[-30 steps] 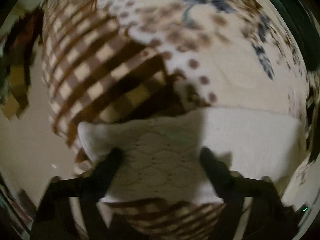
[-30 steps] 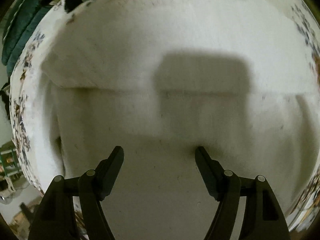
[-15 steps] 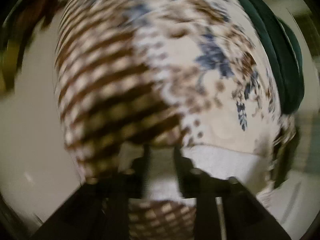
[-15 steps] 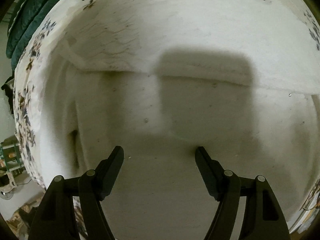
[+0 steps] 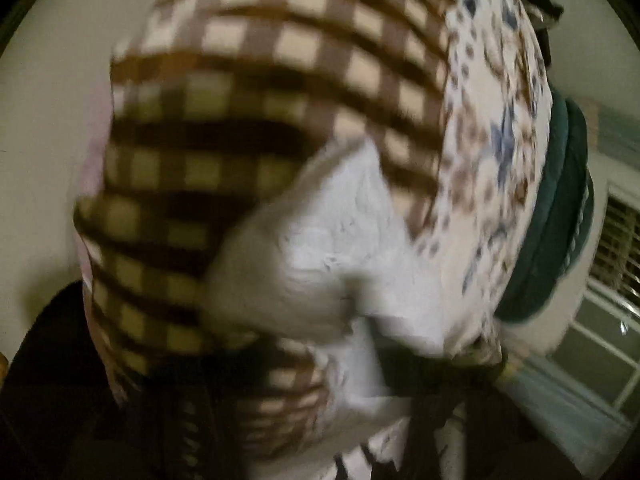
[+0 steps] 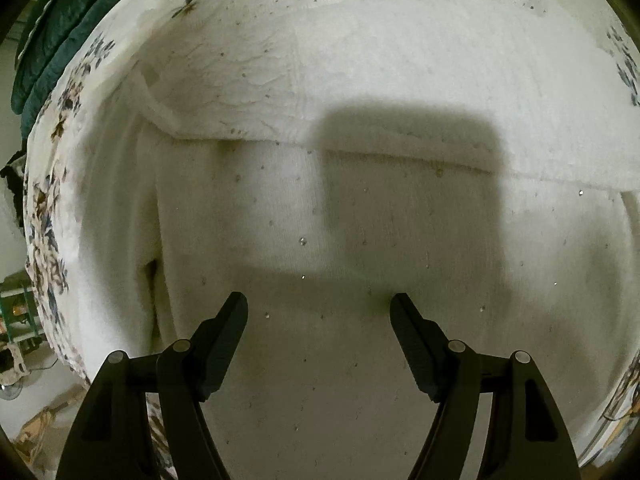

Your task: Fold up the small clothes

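White garment (image 6: 360, 208): spread flat over the floral sheet (image 6: 52, 200), filling most of the right wrist view; a folded edge runs across it from 9 to 3 o'clock, above the fingertips
Right hand-held gripper (image 6: 319, 308): released, jaws wide apart, hovering close over the garment's lower part with nothing between the fingers; its square shadow falls on the cloth at 12 o'clock from the tips
Left hand-held gripper (image 5: 360, 364): heavily blurred at the bottom of its view; dark finger shapes sit either side of a bunched corner of the white garment (image 5: 320, 264), which rises toward 12 o'clock; whether the jaws are clenched on it cannot be told
Checked blanket (image 5: 260, 100): brown and cream squares, behind the lifted corner from 9 to 12 o'clock in the left view
Floral sheet, left view (image 5: 492, 152): at 1 to 3 o'clock, beside the blanket
Green quilt (image 6: 60, 40): at 10 o'clock in the right view, past the sheet's edge; also at 3 o'clock in the left view (image 5: 560, 220)
Window (image 5: 600, 320): at 4 o'clock in the left view, beyond the bed
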Demonstrator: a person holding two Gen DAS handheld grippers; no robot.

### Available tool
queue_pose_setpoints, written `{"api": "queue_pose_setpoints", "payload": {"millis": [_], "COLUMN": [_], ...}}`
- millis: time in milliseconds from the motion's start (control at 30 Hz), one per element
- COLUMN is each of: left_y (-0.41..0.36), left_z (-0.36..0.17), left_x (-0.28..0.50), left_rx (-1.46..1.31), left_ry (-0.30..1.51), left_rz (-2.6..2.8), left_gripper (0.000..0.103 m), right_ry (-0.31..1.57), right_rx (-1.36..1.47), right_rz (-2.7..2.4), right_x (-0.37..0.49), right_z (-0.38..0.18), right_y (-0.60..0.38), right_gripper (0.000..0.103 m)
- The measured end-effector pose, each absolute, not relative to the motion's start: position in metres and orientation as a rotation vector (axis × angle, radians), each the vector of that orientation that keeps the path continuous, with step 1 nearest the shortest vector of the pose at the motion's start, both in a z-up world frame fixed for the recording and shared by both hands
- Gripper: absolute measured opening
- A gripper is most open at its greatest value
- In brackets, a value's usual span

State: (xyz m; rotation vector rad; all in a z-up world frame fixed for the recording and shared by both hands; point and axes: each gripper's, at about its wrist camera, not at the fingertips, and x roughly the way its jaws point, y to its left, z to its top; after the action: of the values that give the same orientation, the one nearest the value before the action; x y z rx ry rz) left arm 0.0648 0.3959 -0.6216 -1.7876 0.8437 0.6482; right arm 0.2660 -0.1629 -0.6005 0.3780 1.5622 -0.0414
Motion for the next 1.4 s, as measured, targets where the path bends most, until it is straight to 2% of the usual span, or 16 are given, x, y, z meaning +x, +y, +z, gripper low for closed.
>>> {"api": "queue_pose_setpoints", "payload": {"millis": [300,467,533,633,667,700,800,933,967,1000,1033,1267,1400], "left_y": [0.445,0.470,0.469,0.460,0.458,0.455,0.454,0.458,0.457,0.458,0.458,0.410,0.343], "left_z": [-0.514,-0.527,-0.548,-0.581,-0.590,-0.596,-0.611,-0.619,-0.615,-0.610,-0.602,-0.511,-0.456], "left_x": [0.129,0.151,0.155,0.150,0.142,0.131,0.121,0.132,0.138,0.146,0.159,0.238,0.287], "left_rx": [-1.387,-1.358,-1.370,-1.446,-1.491,-1.518,-1.590,-1.583,-1.544,-1.489,-1.399,-0.870,-0.666], "left_ry": [0.700,0.670,0.725,0.798,0.798,0.780,0.717,0.691,0.708,0.744,0.798,0.891,0.896], "left_rz": [0.553,0.508,0.500,0.526,0.540,0.554,0.594,0.694,0.729,0.761,0.777,0.657,0.499], "left_gripper": [0.007,0.008,0.012,0.035,0.047,0.052,0.053,0.050,0.039,0.013,0.010,0.009,0.009], "right_ry": [1.523,1.504,1.505,1.506,1.505,1.503,1.502,1.502,1.500,1.499,1.500,1.471,1.428], "right_rx": [0.347,0.357,0.362,0.358,0.355,0.353,0.346,0.344,0.340,0.326,0.296,0.115,0.124], "right_rz": [-0.038,-0.050,-0.051,-0.051,-0.050,-0.050,-0.049,-0.065,-0.076,-0.096,-0.137,-0.287,-0.258], "right_x": [0.274,0.283,0.284,0.285,0.285,0.286,0.286,0.289,0.291,0.293,0.295,0.310,0.320], "right_z": [-0.590,-0.586,-0.587,-0.589,-0.590,-0.590,-0.591,-0.592,-0.591,-0.590,-0.588,-0.565,-0.550], "right_y": [-0.158,-0.162,-0.164,-0.161,-0.160,-0.159,-0.158,-0.160,-0.161,-0.162,-0.165,-0.190,-0.209], "right_gripper": [0.075,0.075,0.075,0.075,0.075,0.075,0.075,0.076,0.075,0.075,0.075,0.102,0.102]}}
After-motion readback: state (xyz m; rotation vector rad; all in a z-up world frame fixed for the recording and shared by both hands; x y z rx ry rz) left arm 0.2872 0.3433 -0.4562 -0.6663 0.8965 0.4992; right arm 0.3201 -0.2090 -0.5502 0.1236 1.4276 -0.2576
